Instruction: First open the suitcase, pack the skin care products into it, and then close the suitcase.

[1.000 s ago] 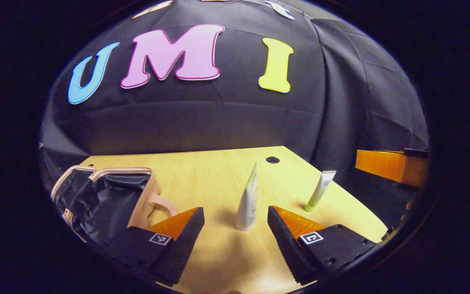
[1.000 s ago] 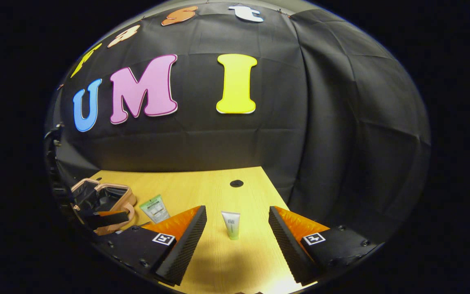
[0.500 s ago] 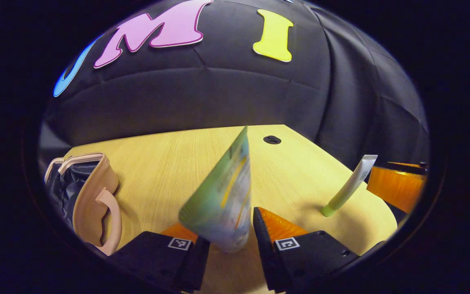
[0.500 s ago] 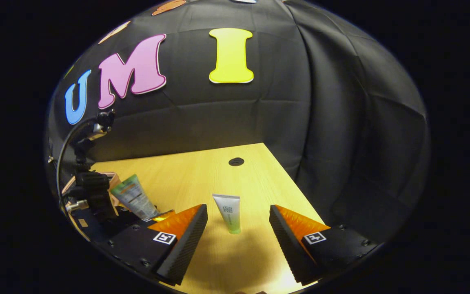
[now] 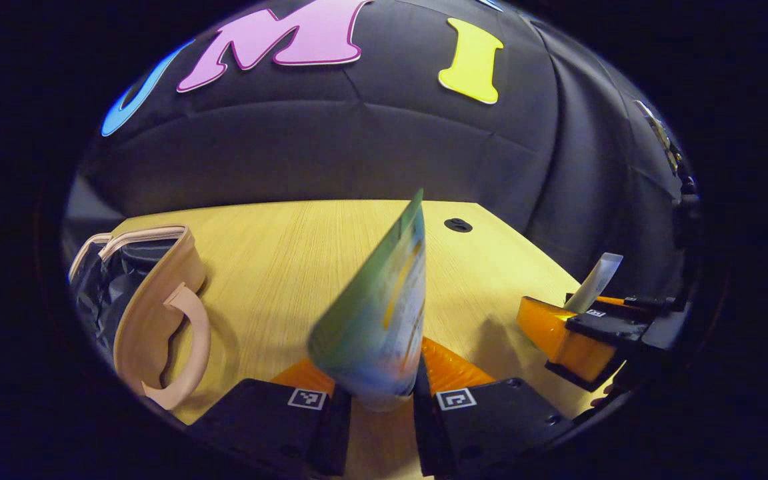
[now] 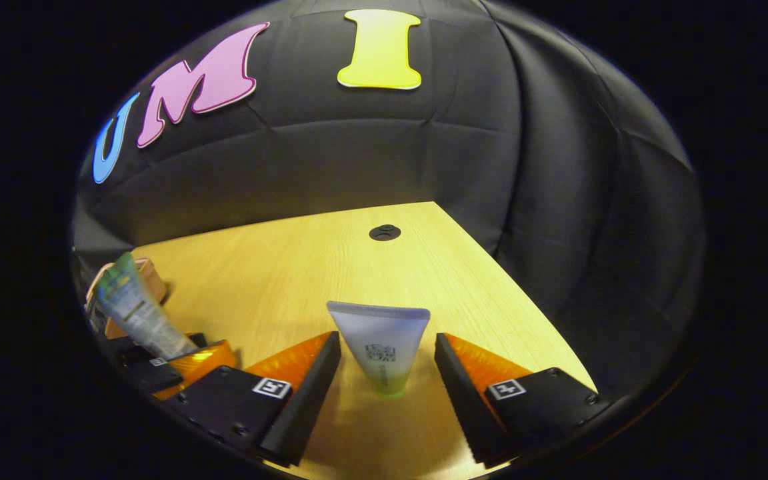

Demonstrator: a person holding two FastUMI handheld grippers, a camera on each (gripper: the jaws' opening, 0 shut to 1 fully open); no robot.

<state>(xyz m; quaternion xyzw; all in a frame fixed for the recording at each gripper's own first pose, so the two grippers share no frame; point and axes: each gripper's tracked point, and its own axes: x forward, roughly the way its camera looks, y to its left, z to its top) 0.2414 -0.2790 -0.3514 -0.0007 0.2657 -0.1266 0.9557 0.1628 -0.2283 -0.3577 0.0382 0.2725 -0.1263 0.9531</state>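
1. Surface: a light wood-grain table (image 6: 331, 267) stands against the booth's black cloth wall; a dark round grommet hole (image 6: 385, 232) sits near the table's far edge.
2. Left gripper (image 5: 374, 407): jaws drawn close, both fingers pressing the lower end of a green-and-white tube (image 5: 374, 320). The tube leans up and away from the fingers and is blurred; its print cannot be read.
3. Suitcase (image 5: 151, 300): small, pale pink, with a curved handle facing the table centre. It lies open at the left of the left gripper view, dark lining exposed.
4. Right gripper (image 6: 387, 393): jaws stand well apart, one on each side of a white tube with a green cap (image 6: 381, 347). That tube stands cap-down on the table, and a gap shows at each finger, so it is not clamped.
5. Cross-check: the left gripper view catches the right gripper from the side at the right edge, the white tube's crimped end rising above it. The right gripper view catches the left gripper at its lower left, holding the green-and-white tube, with a corner of the suitcase behind.
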